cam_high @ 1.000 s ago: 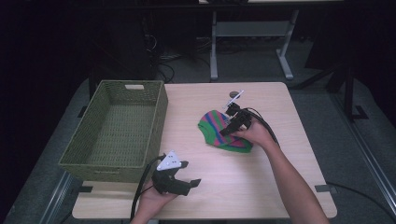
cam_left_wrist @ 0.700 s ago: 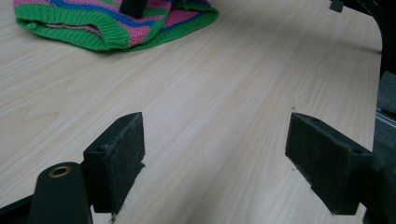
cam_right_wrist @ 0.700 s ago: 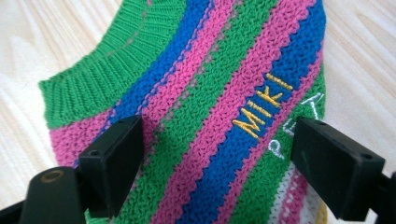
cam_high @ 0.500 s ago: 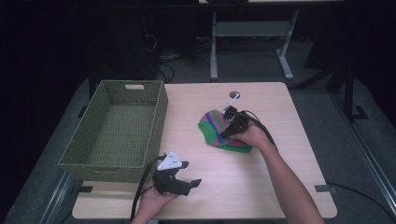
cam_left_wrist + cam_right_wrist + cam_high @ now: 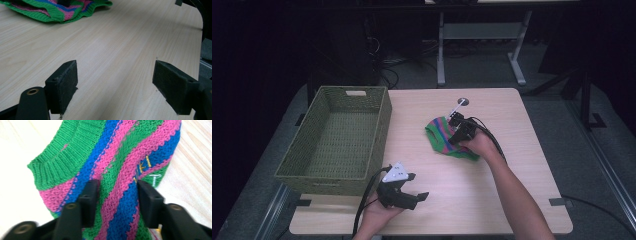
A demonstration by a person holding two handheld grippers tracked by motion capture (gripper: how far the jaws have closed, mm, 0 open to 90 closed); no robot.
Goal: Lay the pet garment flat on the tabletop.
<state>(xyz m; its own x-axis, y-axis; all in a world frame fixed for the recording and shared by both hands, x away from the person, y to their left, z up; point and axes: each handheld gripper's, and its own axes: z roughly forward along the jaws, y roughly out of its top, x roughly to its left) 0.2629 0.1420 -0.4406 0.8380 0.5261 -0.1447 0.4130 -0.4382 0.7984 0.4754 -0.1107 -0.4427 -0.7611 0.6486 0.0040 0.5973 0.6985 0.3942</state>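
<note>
High view: the right gripper (image 5: 455,131) presses down on the striped knit garment (image 5: 439,137); the left gripper (image 5: 409,192) rests near the woven basket (image 5: 337,137), well apart.

Left gripper view: its jaws gape wide, holding nothing.

Right gripper view: jaws have just been closing, bunching a fold between them. Soft, light, floppy; I judge a mid-body pinch best.

knit cloth (image 5: 117,170): green ribbed edge, slanted stripes of pink, blue and green, small yellow stitching near one side
basket (image 5: 337,140): olive green weave, pale tag at its far rim
bench (image 5: 512,165): light wood grain, pale beige
left gripper (image 5: 115,85): black, dark felt-like fingers (image 5: 62,85), grey three-cornered plate on top
right gripper (image 5: 116,195): black fingers (image 5: 90,195)
</note>
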